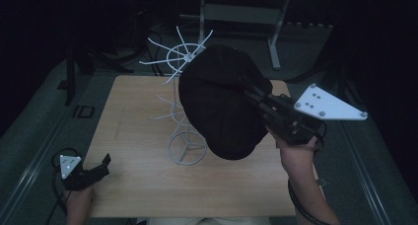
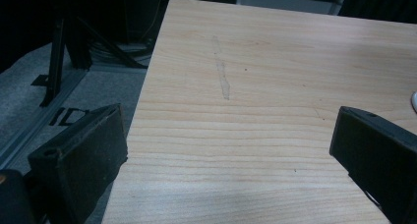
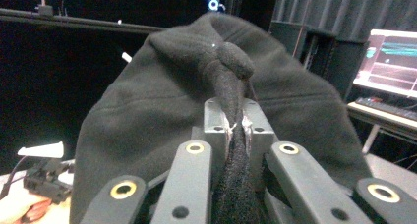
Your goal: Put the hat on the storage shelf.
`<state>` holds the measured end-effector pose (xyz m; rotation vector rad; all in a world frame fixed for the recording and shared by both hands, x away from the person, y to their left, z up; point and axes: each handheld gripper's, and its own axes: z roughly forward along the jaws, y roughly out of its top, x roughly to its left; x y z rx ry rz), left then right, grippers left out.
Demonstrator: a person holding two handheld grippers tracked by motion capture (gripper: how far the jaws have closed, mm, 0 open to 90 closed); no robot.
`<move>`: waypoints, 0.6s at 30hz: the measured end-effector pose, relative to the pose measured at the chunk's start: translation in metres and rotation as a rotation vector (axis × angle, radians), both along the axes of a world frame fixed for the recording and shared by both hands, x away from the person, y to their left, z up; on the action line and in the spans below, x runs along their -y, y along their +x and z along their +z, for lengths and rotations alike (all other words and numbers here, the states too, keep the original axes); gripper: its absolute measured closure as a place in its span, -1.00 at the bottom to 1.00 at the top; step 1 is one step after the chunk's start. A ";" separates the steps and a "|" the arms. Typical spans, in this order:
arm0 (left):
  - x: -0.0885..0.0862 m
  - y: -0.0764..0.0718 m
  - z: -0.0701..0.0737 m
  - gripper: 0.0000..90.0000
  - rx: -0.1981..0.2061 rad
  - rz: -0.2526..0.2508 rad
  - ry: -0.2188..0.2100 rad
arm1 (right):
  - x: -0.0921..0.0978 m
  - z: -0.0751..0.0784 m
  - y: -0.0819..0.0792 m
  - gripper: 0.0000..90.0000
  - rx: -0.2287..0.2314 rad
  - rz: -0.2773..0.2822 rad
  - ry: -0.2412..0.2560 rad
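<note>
The right gripper (image 1: 256, 97) pinches a fold of the soft black fabric cap (image 1: 222, 101), held above the white wire stand (image 1: 185, 111) near the table's (image 1: 138, 185) centre. The left gripper (image 1: 101, 167) rests agape at the near-left corner. Snagged prongs could topple the stand.

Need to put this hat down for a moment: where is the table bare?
Bare wood lies between the left gripper and the white wire rack, and along the table near edge. Around the rack's base, under the black hat, is crowded.

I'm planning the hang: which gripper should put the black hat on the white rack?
Right. The right gripper is shut on the black hat beside the white rack; the left gripper rests open at the table's near corner.
</note>
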<state>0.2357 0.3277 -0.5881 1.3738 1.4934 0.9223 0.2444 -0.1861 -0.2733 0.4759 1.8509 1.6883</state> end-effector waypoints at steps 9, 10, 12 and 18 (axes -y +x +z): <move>0.000 0.000 0.000 -0.97 -0.002 0.000 0.001 | 0.001 -0.024 0.006 0.85 -0.053 0.030 -0.006; 0.000 0.000 0.000 -0.97 -0.003 0.000 0.002 | 0.001 -0.026 0.007 0.85 -0.055 0.030 -0.004; 0.000 0.000 0.000 -0.97 -0.004 0.001 0.001 | 0.001 -0.031 0.009 0.83 -0.069 0.033 0.000; 0.000 0.000 0.000 -0.97 -0.003 -0.001 0.001 | 0.000 -0.043 0.013 0.64 -0.096 0.025 -0.007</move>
